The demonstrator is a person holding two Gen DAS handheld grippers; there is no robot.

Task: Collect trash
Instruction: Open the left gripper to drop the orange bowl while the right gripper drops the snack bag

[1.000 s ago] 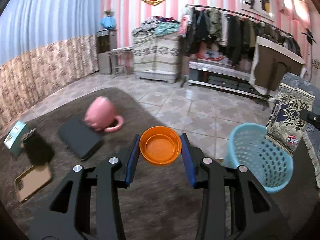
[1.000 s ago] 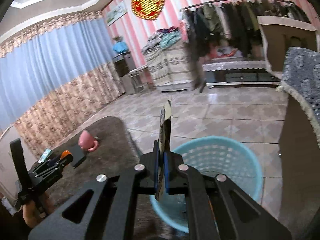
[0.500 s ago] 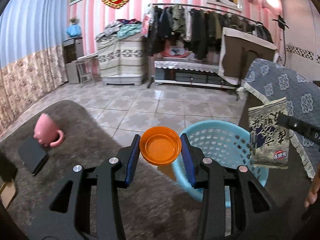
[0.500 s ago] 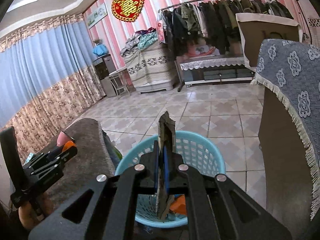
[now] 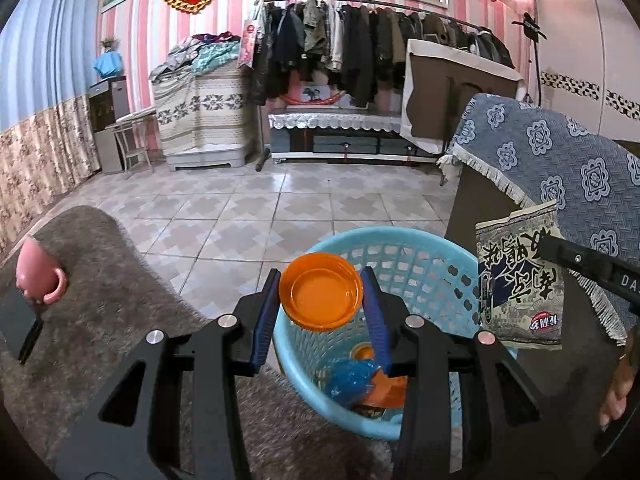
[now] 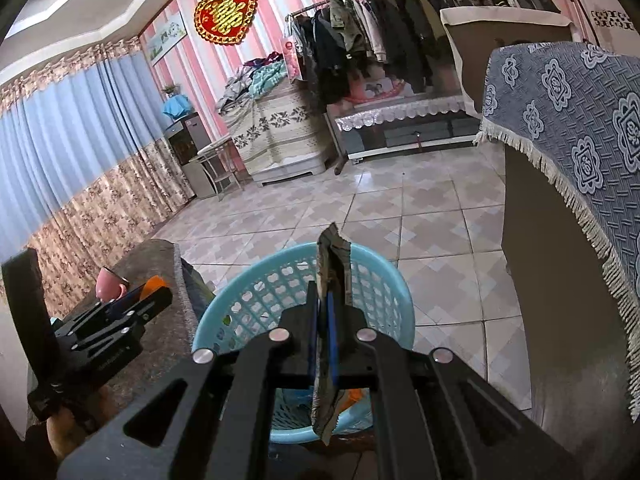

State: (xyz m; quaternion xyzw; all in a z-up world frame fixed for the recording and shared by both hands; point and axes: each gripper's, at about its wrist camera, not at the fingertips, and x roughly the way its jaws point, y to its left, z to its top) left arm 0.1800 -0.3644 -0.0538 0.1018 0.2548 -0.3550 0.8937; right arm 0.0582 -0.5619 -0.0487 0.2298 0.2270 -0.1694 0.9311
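— Trash first: where is each piece?

— Your left gripper (image 5: 322, 312) pinches an orange plastic cup (image 5: 321, 297) by its rim, the jaws pressed against both sides, and you hold it over the near edge of the light-blue basket (image 5: 424, 264).

— And your other hand?

— Your right gripper (image 6: 325, 320) has its jaws pressed nearly together on a printed snack packet (image 6: 334, 264), held edge-on above the basket's opening. Orange and blue scraps lie in the bottom. A pink mug (image 5: 38, 276) rests tipped on the grey rug (image 5: 120, 280) to your left.
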